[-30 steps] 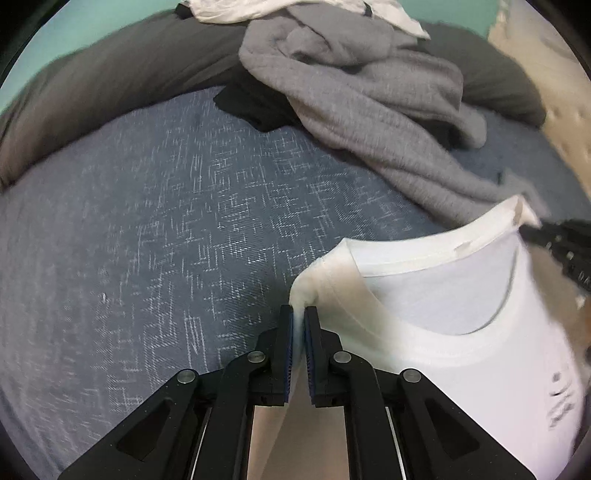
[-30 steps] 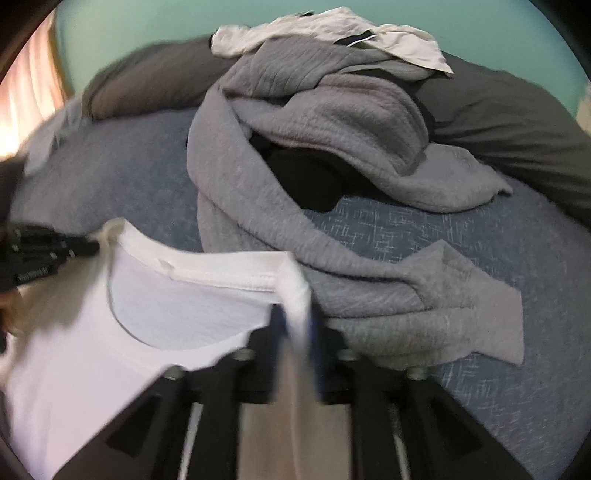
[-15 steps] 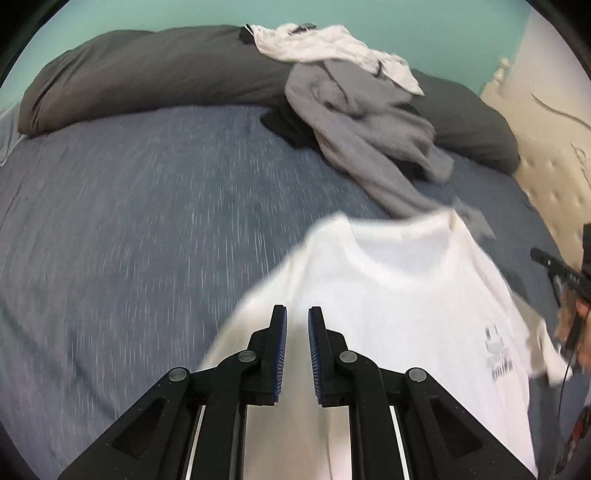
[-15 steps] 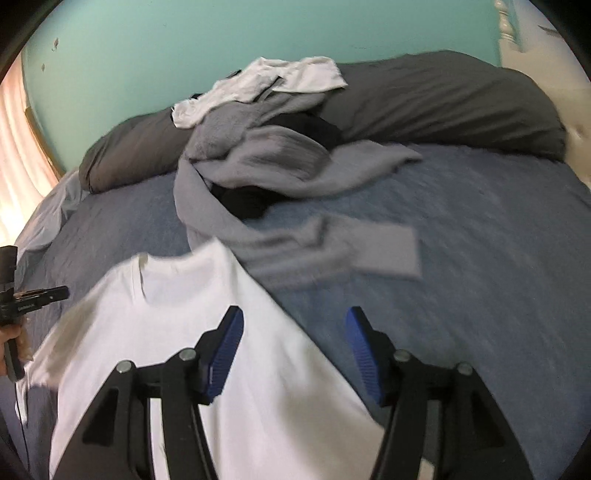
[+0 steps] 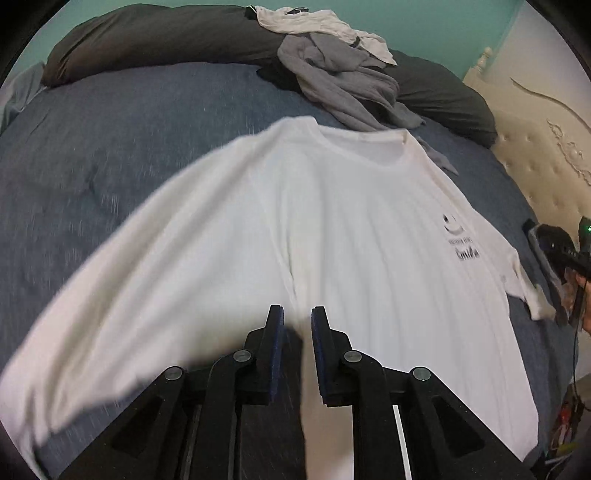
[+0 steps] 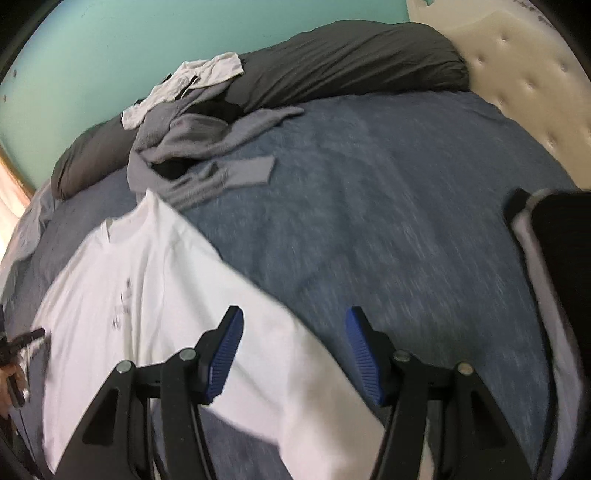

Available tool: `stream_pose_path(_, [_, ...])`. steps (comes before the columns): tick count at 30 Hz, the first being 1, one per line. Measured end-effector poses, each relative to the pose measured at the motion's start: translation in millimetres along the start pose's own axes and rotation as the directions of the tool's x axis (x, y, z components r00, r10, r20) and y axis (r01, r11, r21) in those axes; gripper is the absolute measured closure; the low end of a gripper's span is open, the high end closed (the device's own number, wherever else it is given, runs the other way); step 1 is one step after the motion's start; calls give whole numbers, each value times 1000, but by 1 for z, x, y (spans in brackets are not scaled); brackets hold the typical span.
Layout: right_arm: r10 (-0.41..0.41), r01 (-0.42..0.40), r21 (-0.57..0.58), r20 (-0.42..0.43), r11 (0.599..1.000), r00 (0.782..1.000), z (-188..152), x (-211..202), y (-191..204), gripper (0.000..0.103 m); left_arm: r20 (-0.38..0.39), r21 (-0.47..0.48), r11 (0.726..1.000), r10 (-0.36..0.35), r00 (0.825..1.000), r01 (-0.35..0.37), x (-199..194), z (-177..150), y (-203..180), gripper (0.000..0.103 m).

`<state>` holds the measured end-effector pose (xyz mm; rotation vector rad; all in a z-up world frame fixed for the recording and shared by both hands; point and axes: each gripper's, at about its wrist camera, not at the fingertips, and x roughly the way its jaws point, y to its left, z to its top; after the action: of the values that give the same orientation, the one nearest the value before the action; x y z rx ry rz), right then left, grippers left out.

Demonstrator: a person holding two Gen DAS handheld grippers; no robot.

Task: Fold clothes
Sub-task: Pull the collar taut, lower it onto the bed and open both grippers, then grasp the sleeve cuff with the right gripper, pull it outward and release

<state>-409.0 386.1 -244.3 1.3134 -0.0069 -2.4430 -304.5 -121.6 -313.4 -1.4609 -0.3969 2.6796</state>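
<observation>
So there's a white short-sleeved cotton T-shirt spread flat, front side up, on the blue-grey woven bedspread. Its collar points toward the long dark grey pillow at the far edge of the bed, and a small dark printed logo sits on the chest, on the shirt's right-hand side in the left wrist view. The sleeve on the other side of the shirt is heavily blurred there.

The left gripper hovers over the shirt's lower half. Its blue-padded fingers are only a narrow gap apart, and nothing looks caught between them. Whether they touch the cloth I can't tell.

The right gripper is spread wide, empty, hanging over the edge of the shirt where the white fabric meets bare bedspread. One finger is over the shirt, the other over the bedspread.

Just past the shirt's collar there's a crumpled light grey knit sweater with something black under it, and a rumpled white garment lies on top of the pillow behind that. A cream tufted headboard stands beside the pillow's end, and a teal wall is behind the pillow.
</observation>
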Motion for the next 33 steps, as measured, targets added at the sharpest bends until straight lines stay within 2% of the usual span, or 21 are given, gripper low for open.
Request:
stream_pose_path(7, [-58,58,-24,-11,998,998,-67,-42,-25,44,-25,6,1000,-1,1000,1,-12,-42,-12,78])
stream_pose_path(12, [-92,91,-21,-54,996,994,-103,-50,-40,44,-21,-26,1000,-5,1000,5,-23,-60,-11,78])
stream_pose_path(17, [-99,93,-87,-77,992,992,-123,-48,-32,44,-25,-37,999,0,1000,-1,-29,-71,-13,78])
stream_pose_path(23, [-163,138,-208,-113,968,980,-133,-28,-14,45,-31,-38,999,13,999,-14,-35,-77,-14,76])
stream_pose_path(26, [-182,155,-216,-111,964,977,-129,-22,-16,76,-28,-37,999,21,999,-22,-39,-78,-14,76])
stream_pose_path(28, [-179,154,-201,-114,967,977,-124,-23,-20,92,-25,-36,999,25,999,-26,-41,-78,-14,76])
stream_pose_path(29, [-180,157,-194,-110,968,978,-122,-25,-22,96,-24,-35,999,27,999,-28,-42,-77,-14,76])
stream_pose_path(33, [-187,179,-162,-38,970,982,-107,-48,-28,99,-17,-33,999,32,999,-32,-47,-75,-14,75])
